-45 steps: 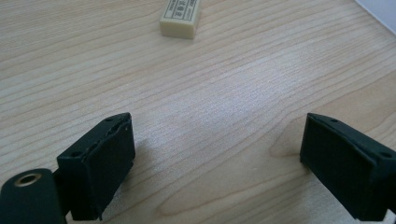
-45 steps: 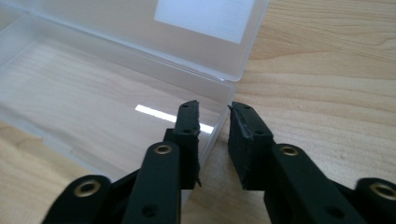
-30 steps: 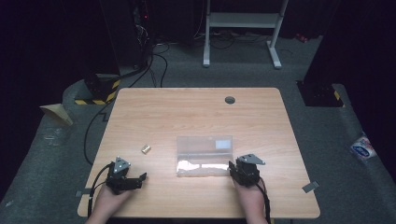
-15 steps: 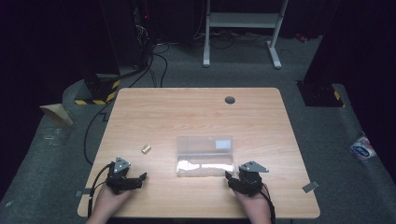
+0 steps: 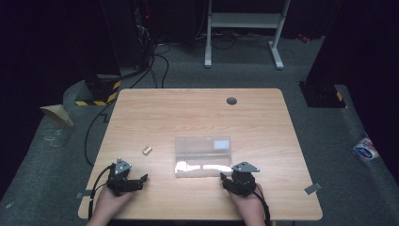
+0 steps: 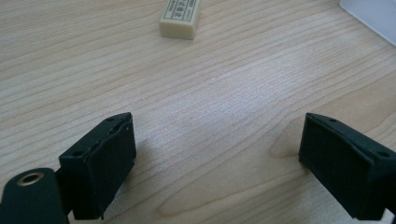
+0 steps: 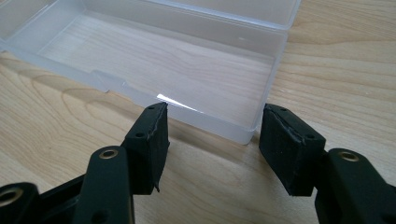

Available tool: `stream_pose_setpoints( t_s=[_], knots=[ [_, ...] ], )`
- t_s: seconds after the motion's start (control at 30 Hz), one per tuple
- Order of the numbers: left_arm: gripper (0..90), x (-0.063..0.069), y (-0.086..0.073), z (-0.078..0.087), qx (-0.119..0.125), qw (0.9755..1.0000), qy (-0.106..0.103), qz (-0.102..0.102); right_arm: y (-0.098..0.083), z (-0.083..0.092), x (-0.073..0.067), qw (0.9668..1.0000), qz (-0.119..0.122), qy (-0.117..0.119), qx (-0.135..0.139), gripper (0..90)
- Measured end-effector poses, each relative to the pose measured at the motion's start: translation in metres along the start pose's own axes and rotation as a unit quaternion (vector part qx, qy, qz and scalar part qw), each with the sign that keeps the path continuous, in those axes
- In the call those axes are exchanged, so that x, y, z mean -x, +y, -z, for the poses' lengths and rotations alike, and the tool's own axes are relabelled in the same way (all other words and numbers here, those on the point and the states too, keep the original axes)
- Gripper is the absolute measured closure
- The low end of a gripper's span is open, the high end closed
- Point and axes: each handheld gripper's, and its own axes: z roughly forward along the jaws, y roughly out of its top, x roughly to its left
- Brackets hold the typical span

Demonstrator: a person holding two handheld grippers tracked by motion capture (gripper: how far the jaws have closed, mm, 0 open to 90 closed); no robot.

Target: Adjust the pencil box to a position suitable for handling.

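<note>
Black right hand-held gripper [image 5: 227, 180] nearer near edge.

Table [image 5: 197, 113] was light woodgrain; box [image 7: 154, 60] ahead of right gripper [image 7: 212, 135] clear; eraser [image 6: 180, 18] beyond left gripper [image 6: 217, 154] cream; jaws black.

Both tools [image 5: 143, 179] [image 5: 225, 180] agape, empty

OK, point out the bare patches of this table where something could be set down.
The whole far half of the table is bare, apart from the dark hole near its back edge. The strips left of the eraser and right of the clear box are free too. The near edge is crowded: left tongs, box, right tongs.
</note>
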Motion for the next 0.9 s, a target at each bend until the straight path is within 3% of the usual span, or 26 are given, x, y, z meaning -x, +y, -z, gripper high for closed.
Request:
stream_pose_setpoints(
  t_s=[0.53,0.9],
  knots=[
    [11.0,0.0,0.0,0.0,0.0,1.0,-0.001,0.0,0.008,-0.011,-0.017,0.9995,-0.013,-0.03,0.001,39.7],
    [11.2,0.0,0.0,0.0,0.0,1.0,0.0,-0.001,0.007,-0.01,-0.022,0.9996,-0.008,-0.027,-0.001,39.4]
  ],
)
